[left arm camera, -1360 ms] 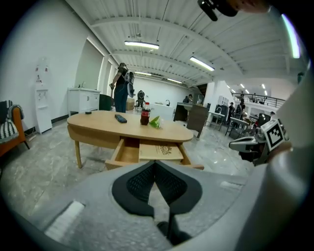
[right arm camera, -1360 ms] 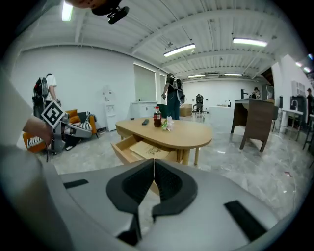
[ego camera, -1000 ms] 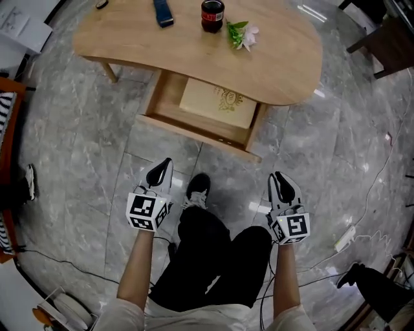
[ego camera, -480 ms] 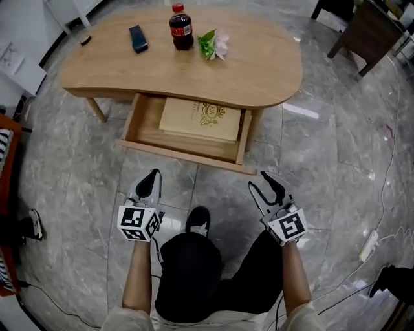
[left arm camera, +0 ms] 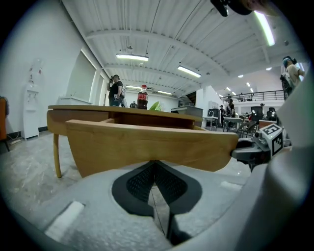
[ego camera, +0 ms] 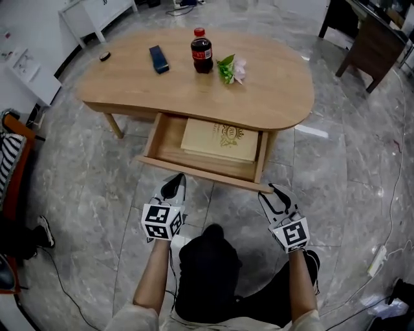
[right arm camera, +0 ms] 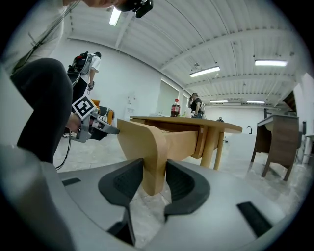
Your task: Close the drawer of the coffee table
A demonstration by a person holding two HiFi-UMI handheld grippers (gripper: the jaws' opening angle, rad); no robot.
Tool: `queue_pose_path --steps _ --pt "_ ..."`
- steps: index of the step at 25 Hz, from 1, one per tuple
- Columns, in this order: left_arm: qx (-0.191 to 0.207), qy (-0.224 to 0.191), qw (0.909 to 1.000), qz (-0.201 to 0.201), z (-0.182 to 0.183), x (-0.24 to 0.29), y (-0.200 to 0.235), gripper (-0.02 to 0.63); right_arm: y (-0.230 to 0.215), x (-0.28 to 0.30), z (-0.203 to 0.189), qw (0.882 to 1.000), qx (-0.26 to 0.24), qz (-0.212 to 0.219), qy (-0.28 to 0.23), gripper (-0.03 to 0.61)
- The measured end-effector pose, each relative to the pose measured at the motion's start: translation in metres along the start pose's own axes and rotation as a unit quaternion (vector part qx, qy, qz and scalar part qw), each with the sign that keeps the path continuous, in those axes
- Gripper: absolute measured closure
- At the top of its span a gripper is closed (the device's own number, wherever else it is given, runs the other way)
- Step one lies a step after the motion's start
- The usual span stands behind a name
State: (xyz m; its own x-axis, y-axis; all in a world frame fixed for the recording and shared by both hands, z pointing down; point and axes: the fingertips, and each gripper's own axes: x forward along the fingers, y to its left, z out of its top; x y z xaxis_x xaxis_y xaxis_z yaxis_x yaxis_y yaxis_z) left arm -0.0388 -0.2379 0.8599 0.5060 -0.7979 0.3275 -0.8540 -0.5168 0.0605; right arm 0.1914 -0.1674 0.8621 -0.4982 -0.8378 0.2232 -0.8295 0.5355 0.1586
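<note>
The wooden coffee table (ego camera: 272, 97) has its drawer pulled out, with a tan book (ego camera: 220, 140) lying inside. The drawer front (ego camera: 200, 171) faces me. My left gripper (ego camera: 174, 187) is shut, and its tips (left arm camera: 155, 166) sit right at the lower edge of the drawer front (left arm camera: 147, 144), left of its middle. My right gripper (ego camera: 275, 194) is at the drawer's right end. Its jaws have just been closing, and the end of the drawer front (right arm camera: 147, 147) now stands between the pads (right arm camera: 125, 181), which rest against both faces.
A cola bottle (ego camera: 201, 50), a flower (ego camera: 231, 68) and a dark flat case (ego camera: 158, 58) stand on the tabletop. Dark wooden furniture (ego camera: 369, 45) is at the back right, white shelving (ego camera: 97, 13) at the back left. My legs (ego camera: 207, 278) are below the grippers.
Both grippers have come forward from mid-floor up to the drawer front. The right jaws went from shut to open, and now stand on either side of the drawer front's right end.
</note>
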Motion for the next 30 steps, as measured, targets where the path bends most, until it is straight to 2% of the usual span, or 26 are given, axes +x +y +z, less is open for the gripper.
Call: queue_pose_path --steps 7,15,20,25,30 --pt "0.009 0.014 0.9991 -0.039 0.005 -0.002 0.001 0.606 0.001 -0.001 0.003 0.999 0.021 0.027 -0.006 0.436" --pt "-0.018 -0.010 0.9984 -0.052 0.021 -0.001 0.005 0.606 -0.002 0.000 0.024 0.999 0.038 0.009 -0.027 0.431" --pt "0.004 -0.007 0.9974 -0.072 0.030 0.007 0.004 0.606 -0.015 0.004 0.025 0.998 0.051 -0.002 -0.036 0.428" --pt "-0.017 -0.009 0.9978 -0.063 0.034 0.018 0.011 0.606 -0.020 0.015 0.025 0.998 0.054 0.003 -0.043 0.428" --pt "0.009 0.012 0.9951 -0.098 0.040 0.031 0.009 0.606 -0.033 0.019 0.023 0.996 0.075 0.002 -0.044 0.428"
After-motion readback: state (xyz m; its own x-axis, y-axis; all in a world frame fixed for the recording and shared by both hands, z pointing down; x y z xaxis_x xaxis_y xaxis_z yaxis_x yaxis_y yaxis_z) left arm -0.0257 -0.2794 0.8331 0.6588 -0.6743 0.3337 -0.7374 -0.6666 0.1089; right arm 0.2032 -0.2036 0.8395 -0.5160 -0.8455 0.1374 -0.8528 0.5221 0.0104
